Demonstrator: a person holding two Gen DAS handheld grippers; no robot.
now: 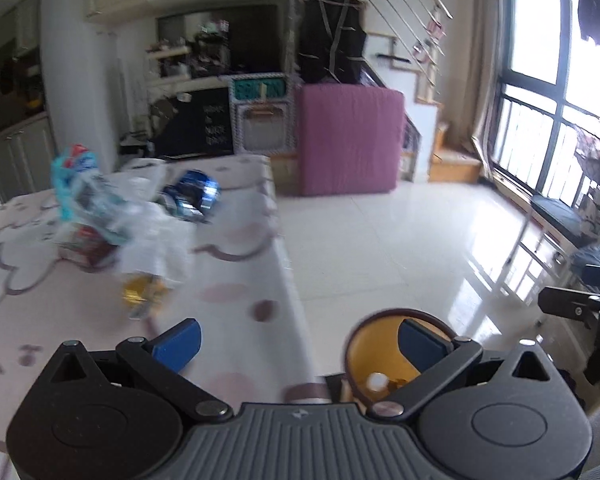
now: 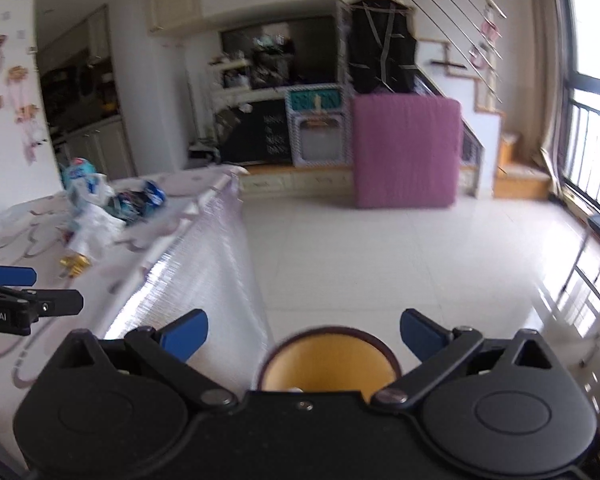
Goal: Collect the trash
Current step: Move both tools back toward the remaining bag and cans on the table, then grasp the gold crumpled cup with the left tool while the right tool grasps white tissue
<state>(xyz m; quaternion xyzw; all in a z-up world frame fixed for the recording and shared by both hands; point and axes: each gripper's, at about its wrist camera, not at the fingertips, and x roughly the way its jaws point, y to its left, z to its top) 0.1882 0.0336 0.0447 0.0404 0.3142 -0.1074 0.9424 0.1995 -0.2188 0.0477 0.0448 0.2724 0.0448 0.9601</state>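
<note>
Several pieces of trash lay heaped on the table (image 1: 236,280), near its far corner: a crushed blue can (image 1: 192,196), a crumpled clear plastic bag (image 1: 152,240), a teal wrapper (image 1: 70,176), a reddish packet (image 1: 86,246) and a gold foil piece (image 1: 142,294) nearest the camera. Both claws stood wide apart and held nothing. The left gripper (image 1: 296,340) hovered over the table's edge, well short of the heap, and the right gripper (image 2: 304,332) hung beyond that edge, above the bin (image 2: 328,360) on the floor.

All of it looked light. The plastic bag would likely be soft and slippery, collapsing under the fingers, so a pinch on a bunched fold would probably serve best. The can seemed dented yet stiff enough to take across its sides. The foil would crush easily.

Motion blur smeared the heap in the left wrist view, so labels and exact outlines could not be read, and what lay under the bag stayed hidden. The bin was cut off by both gripper bodies; only its dark rim and yellow inside showed, with a small pale item at the bottom that could not be identified. The left gripper entered the right wrist view only partly, at the left edge.
</note>
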